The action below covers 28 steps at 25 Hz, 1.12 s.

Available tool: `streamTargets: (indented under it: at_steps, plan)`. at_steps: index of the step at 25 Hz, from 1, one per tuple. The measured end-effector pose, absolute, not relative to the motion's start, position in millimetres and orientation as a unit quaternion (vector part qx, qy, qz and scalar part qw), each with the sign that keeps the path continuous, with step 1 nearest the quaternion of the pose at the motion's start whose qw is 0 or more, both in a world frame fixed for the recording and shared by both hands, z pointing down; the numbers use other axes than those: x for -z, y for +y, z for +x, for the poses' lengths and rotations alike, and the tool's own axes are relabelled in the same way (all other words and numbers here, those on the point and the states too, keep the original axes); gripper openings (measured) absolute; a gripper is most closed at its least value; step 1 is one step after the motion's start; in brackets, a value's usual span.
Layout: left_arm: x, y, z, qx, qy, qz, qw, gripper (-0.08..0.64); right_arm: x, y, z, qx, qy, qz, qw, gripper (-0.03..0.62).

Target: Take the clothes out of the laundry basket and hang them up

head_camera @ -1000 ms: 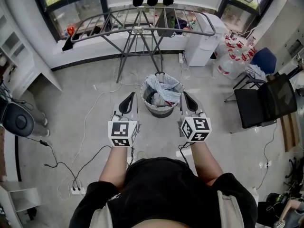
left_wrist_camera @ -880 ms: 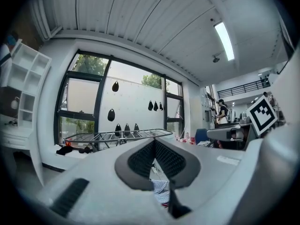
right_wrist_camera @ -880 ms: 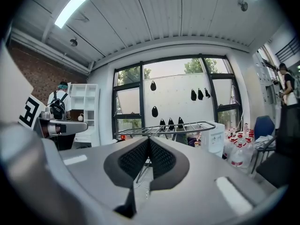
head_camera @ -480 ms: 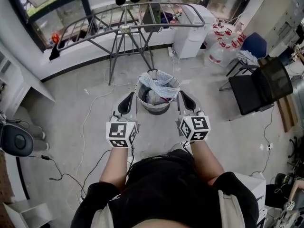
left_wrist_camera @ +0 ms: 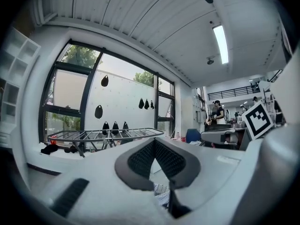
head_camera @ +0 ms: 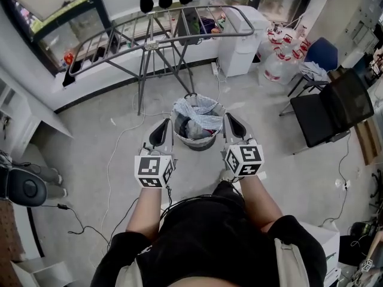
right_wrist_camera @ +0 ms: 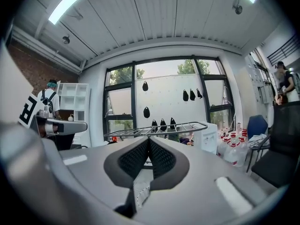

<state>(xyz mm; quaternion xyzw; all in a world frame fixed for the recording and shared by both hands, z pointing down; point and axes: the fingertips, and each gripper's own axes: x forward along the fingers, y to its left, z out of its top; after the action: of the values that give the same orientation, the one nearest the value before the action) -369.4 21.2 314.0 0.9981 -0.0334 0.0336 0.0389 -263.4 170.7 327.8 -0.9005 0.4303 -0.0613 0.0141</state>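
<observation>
A round laundry basket (head_camera: pixel 198 143) stands on the floor straight ahead, filled with crumpled light and dark clothes (head_camera: pixel 198 126). Behind it stands a grey metal drying rack (head_camera: pixel 173 31) with its rails bare except for a few dark items at the back. My left gripper (head_camera: pixel 160 131) is held level just left of the basket, shut and holding nothing. My right gripper (head_camera: pixel 234 125) is level just right of the basket, shut too and holding nothing. In the left gripper view the rack (left_wrist_camera: pixel 105 135) shows beyond the closed jaws; the right gripper view shows the rack (right_wrist_camera: pixel 157 127) too.
A white appliance (head_camera: pixel 241 43) and several water bottles (head_camera: pixel 280 51) stand right of the rack. A black chair (head_camera: pixel 328 113) is at the right, a blue one (head_camera: pixel 320 55) behind it. Cables (head_camera: pixel 114 160) trail across the floor on the left. A speaker (head_camera: pixel 24 185) sits far left.
Both grippers have come closer to the basket, which now lies between their tips. The rack and basket have shifted left and nearer in the head view. The jaws stay shut.
</observation>
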Motion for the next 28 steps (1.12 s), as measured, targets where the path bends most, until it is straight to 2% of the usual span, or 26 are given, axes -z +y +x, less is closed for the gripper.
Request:
streamTargets:
  at_steps: [19, 28]
  plan:
    - [-279, 109, -128, -0.021, -0.055, 0.998, 0.026, 0.008, -318, 231, -44, 0.054, 0.494, -0.867, 0.033, 0.014]
    - [-295, 124, -76, -0.043, -0.066, 0.996, 0.035, 0.008, -325, 237, 10, 0.074, 0.509, -0.857, 0.029, 0.014]
